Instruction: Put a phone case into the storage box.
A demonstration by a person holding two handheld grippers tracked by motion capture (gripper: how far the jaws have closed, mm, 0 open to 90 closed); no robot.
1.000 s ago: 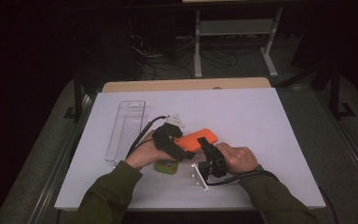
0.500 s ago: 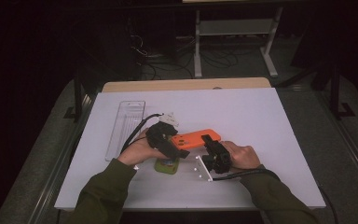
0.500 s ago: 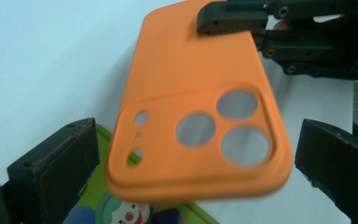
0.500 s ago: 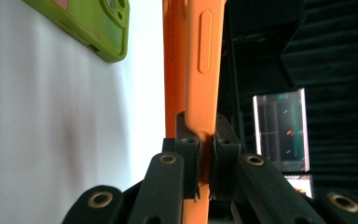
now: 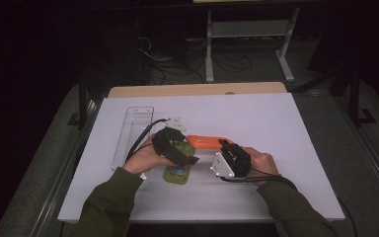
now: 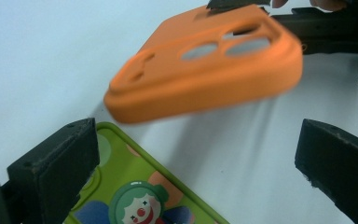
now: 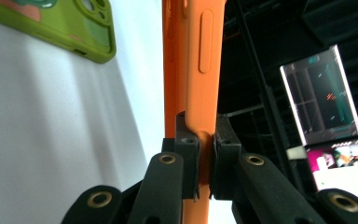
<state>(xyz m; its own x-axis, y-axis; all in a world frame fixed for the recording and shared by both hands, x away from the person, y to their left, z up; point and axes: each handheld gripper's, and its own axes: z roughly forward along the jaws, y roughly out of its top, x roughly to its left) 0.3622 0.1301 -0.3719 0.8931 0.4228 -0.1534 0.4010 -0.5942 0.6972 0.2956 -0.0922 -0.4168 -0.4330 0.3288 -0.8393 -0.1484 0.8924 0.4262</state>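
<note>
An orange phone case (image 5: 206, 141) hangs tilted just above the white table (image 5: 286, 128). My right gripper (image 5: 226, 146) is shut on its edge; in the right gripper view both jaws pinch the thin rim of the orange case (image 7: 198, 70). A green phone case (image 5: 176, 172) with a clown picture lies flat on the table. My left gripper (image 5: 185, 154) hovers over it, open. In the left gripper view its jaws stand wide apart around nothing, with the green case (image 6: 135, 196) below and the orange case (image 6: 205, 79) lifted ahead. The green case (image 7: 60, 23) also lies left of the orange one.
A clear plastic tray (image 5: 133, 136) lies at the left of the table, beyond the left hand. A wooden strip (image 5: 197, 90) runs along the table's far edge. A metal shelf frame (image 5: 246, 29) and cables stand on the dark floor behind.
The right gripper has turned and tipped the orange case up off the table, shifting slightly right. The left gripper has moved right over the green case.
</note>
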